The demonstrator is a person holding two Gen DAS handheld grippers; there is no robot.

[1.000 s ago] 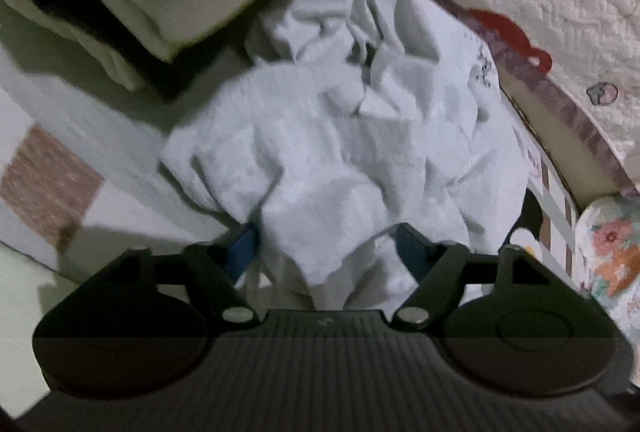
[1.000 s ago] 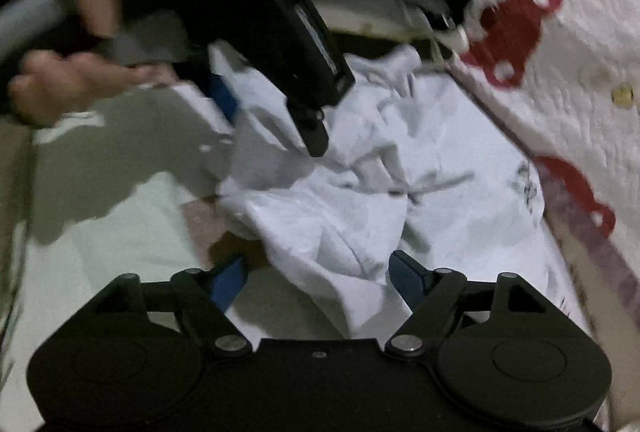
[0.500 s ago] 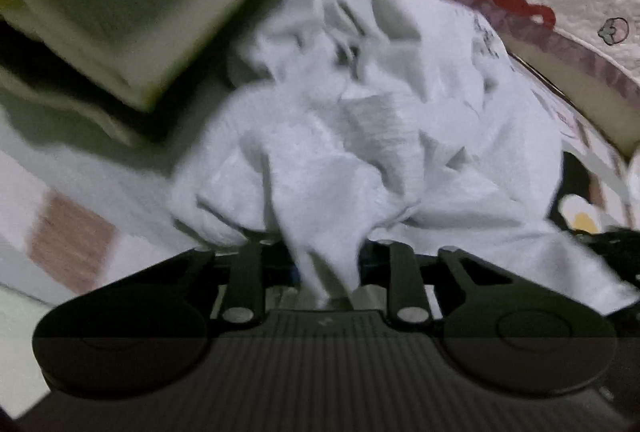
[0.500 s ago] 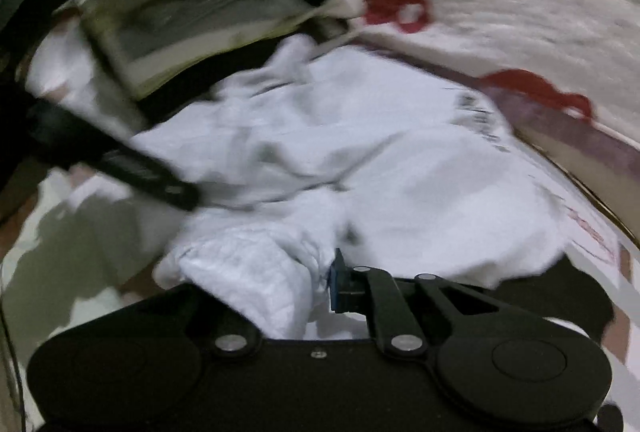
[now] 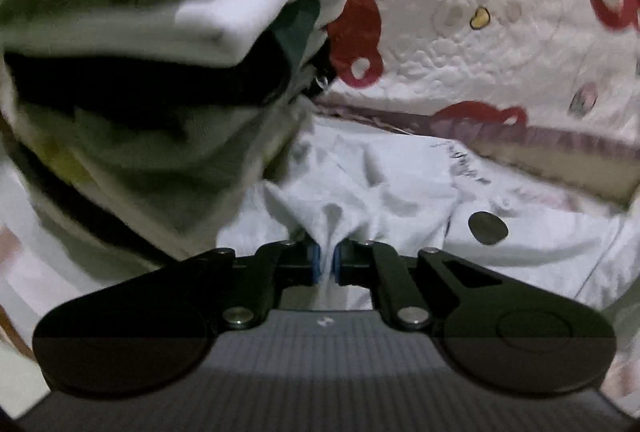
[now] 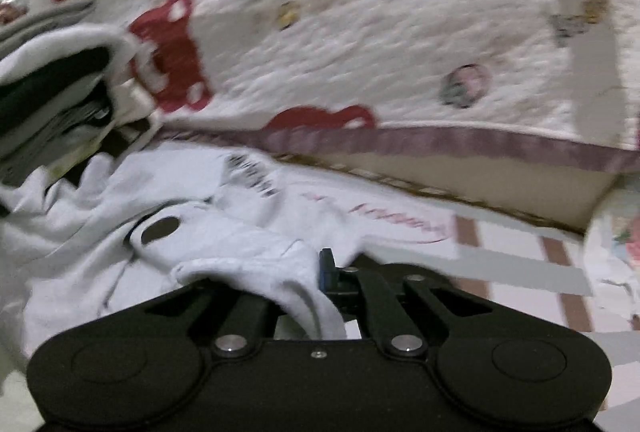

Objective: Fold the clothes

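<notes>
A crumpled white garment (image 5: 400, 192) with dark print lies on the bed. It also shows in the right wrist view (image 6: 208, 224). My left gripper (image 5: 327, 256) is shut on a pinched fold of the white garment, the cloth running between its blue pads. My right gripper (image 6: 308, 280) is shut on another bunched fold of the same garment, which drapes over its left finger and hides it. A dark round patch (image 5: 488, 228) sits on the cloth; it also shows in the right wrist view (image 6: 160, 226).
A stack of folded clothes (image 5: 160, 52), white, black and green, lies close at the left and also shows in the right wrist view (image 6: 52, 84). A quilted white blanket with red bears (image 6: 360, 32) rises behind. The sheet with pink stripes (image 6: 520, 264) lies at the right.
Both grippers went from open around the garment to shut on folds of it. Both views have tilted up, showing more of the quilt and the stack.
</notes>
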